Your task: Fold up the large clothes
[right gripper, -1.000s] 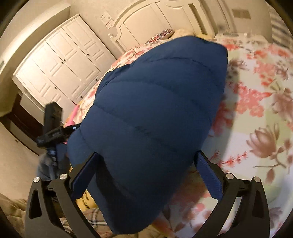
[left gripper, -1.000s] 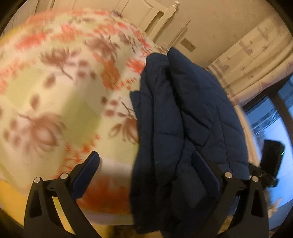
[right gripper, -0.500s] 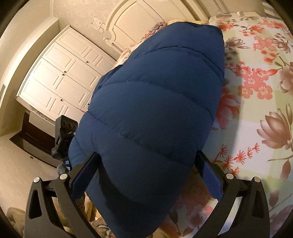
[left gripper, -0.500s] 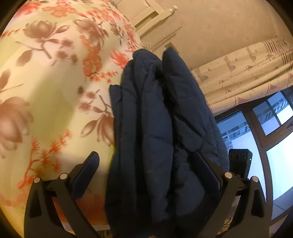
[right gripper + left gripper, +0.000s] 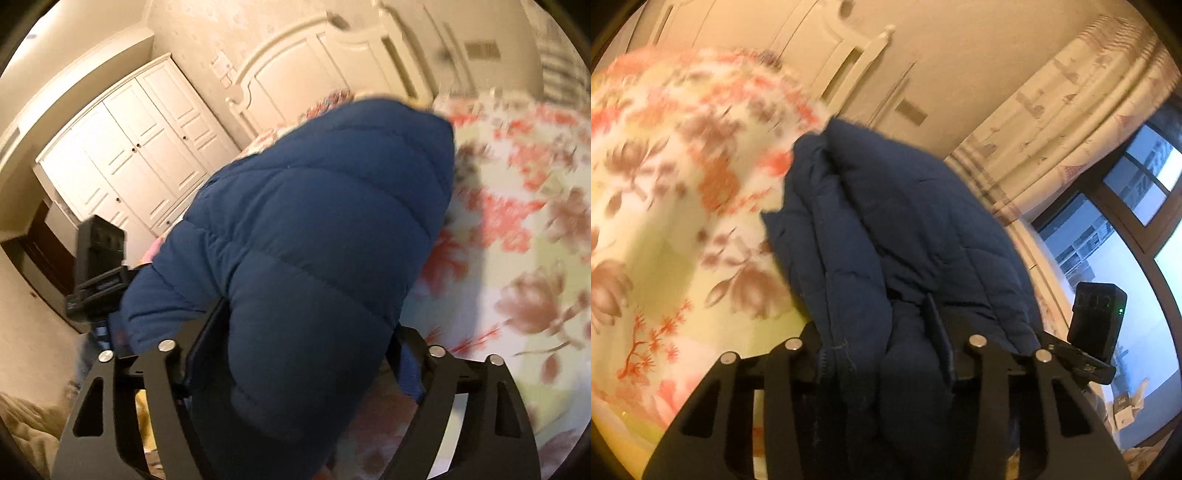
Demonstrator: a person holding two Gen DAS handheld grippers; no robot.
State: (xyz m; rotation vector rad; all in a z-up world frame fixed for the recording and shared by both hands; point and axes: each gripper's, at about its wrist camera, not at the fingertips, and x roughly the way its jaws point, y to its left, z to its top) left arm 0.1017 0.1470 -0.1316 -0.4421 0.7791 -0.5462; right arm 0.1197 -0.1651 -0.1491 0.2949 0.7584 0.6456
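A folded navy quilted puffer jacket (image 5: 897,236) lies on the floral bedspread (image 5: 665,206), reaching from the near bed edge toward the headboard. My left gripper (image 5: 882,343) is shut on the jacket's near end, its layers bunched between the jaws. In the right wrist view the jacket (image 5: 314,229) fills the middle of the frame, smooth quilted side up. My right gripper (image 5: 295,354) is shut on the jacket's near end there, with fabric bulging between the fingers. Each view shows the other gripper's black camera block beside the jacket.
A white headboard (image 5: 314,70) stands at the far end of the bed. A white wardrobe (image 5: 125,155) lines the left wall. Curtains (image 5: 1052,122) and a dark-framed window (image 5: 1126,221) are on the other side. Beige bedding (image 5: 26,424) lies low at the left.
Both grippers, open around the jacket's near end before, have closed on it. Both views now show motion blur over the bedspread.
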